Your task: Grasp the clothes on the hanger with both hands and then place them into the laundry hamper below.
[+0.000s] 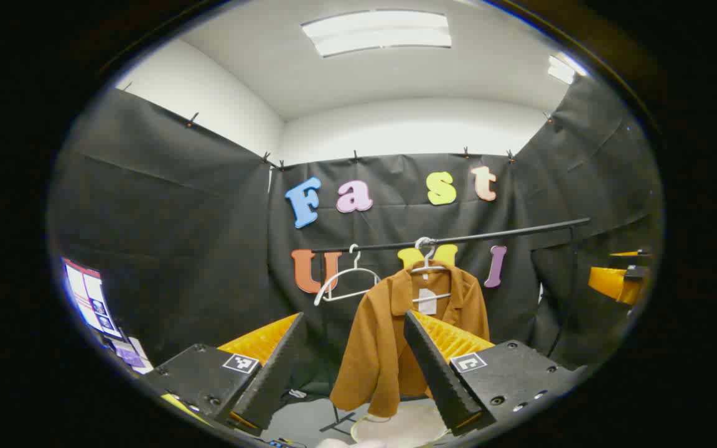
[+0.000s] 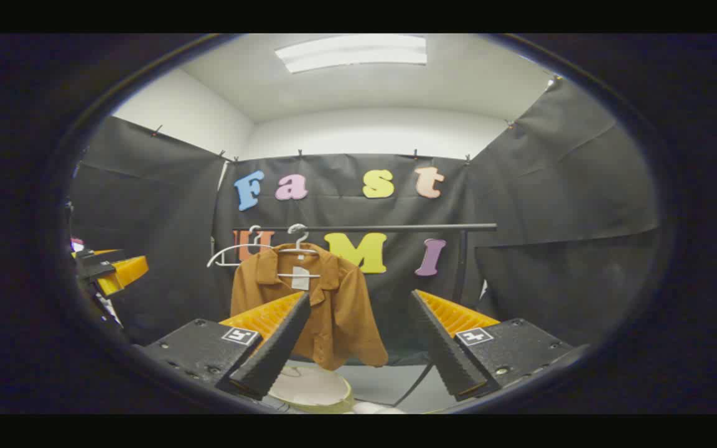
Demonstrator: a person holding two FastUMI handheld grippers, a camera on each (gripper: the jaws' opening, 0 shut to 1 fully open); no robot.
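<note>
left gripper view: left gripper (image 1: 352,354) wide, empty.

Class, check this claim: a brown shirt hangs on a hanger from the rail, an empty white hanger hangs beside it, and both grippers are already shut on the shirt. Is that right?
Not quite. The brown shirt and the empty white hanger hang from the rail as stated, but the left gripper and right gripper are open, short of the shirt; the right gripper view shows it.

Both tongs (image 1: 352,367) (image 2: 358,348) carry black textured blocks with screws, square black-and-white markers, and ridged wedge fingers.
</note>
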